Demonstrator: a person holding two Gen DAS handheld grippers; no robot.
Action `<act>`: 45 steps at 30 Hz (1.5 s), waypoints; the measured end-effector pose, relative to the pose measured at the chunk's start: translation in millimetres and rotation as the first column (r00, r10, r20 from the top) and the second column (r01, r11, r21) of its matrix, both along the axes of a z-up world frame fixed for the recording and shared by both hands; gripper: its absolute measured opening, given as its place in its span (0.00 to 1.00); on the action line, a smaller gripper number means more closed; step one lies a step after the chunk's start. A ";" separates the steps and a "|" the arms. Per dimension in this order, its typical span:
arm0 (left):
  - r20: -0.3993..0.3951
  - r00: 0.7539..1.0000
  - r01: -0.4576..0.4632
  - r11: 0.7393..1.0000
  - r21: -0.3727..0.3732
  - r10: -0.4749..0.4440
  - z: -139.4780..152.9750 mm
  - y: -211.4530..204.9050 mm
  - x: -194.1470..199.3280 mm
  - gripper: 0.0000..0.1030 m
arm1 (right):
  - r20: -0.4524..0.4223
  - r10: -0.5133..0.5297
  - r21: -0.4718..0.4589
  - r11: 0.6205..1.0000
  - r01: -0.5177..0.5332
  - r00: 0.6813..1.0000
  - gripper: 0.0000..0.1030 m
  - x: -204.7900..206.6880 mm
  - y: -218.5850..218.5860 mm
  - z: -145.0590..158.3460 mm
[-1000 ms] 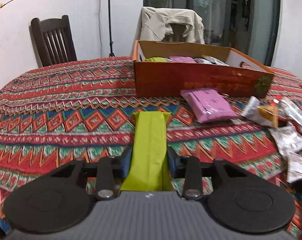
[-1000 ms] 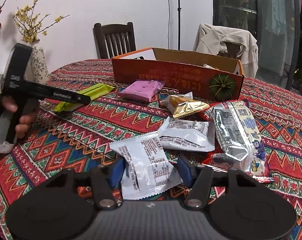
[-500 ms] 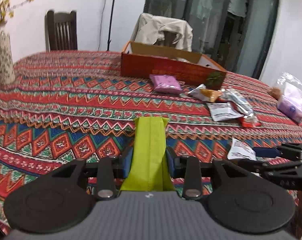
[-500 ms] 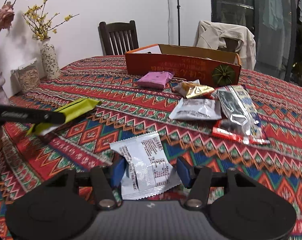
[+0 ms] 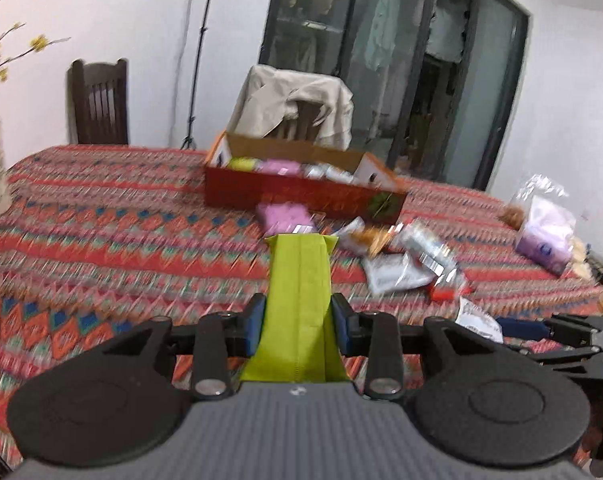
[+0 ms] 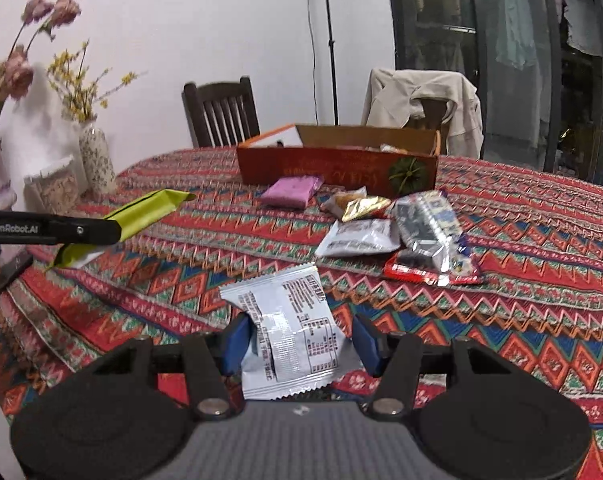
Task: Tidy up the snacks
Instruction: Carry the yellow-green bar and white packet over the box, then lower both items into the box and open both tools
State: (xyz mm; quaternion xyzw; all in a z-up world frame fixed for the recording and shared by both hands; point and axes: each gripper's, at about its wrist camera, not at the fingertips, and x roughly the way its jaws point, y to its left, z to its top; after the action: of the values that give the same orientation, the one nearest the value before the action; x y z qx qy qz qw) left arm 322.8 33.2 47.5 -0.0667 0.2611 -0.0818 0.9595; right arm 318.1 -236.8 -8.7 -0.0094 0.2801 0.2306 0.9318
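Snacks in transit: the left gripper (image 5: 297,320) clamps a light, limp green packet (image 5: 299,300), best pinched mid-body, above the table's near edge; the right gripper (image 6: 299,340) pinches a crinkly, slippery white sachet (image 6: 289,328). Toward the far edge, the orange cardboard box (image 6: 337,168) already holds several packets.

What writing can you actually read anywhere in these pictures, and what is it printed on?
"GenRobot.AI": white letters on the side of the left gripper, seen from the right wrist camera.
White packet in the right gripper: dense print and a table, too small to read.
Orange box: gold lettering on its front, too blurred to read.
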 end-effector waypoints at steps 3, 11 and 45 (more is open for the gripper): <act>0.027 0.998 0.049 0.998 -0.042 -0.048 26.1 -5.1 31.0 0.35 | 0.037 0.000 0.021 1.000 -0.001 0.999 0.53 16.6 -8.2 20.5; 0.109 0.989 0.099 0.995 -0.010 -0.097 88.9 -38.8 156.4 0.35 | 0.119 -0.016 0.036 0.999 0.012 0.993 0.53 137.9 -15.5 94.6; -0.248 0.967 0.029 0.993 -0.114 -0.057 -25.5 -108.3 409.9 0.53 | 0.097 -0.165 -0.240 0.953 0.184 0.982 0.81 350.3 -12.1 84.9</act>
State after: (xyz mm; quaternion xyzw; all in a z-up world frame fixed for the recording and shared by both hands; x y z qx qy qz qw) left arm 732.7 -75.1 22.0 -0.1235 0.3768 -0.1079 0.9117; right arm 668.4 -248.9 76.1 -0.1097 0.2710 0.1103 0.9499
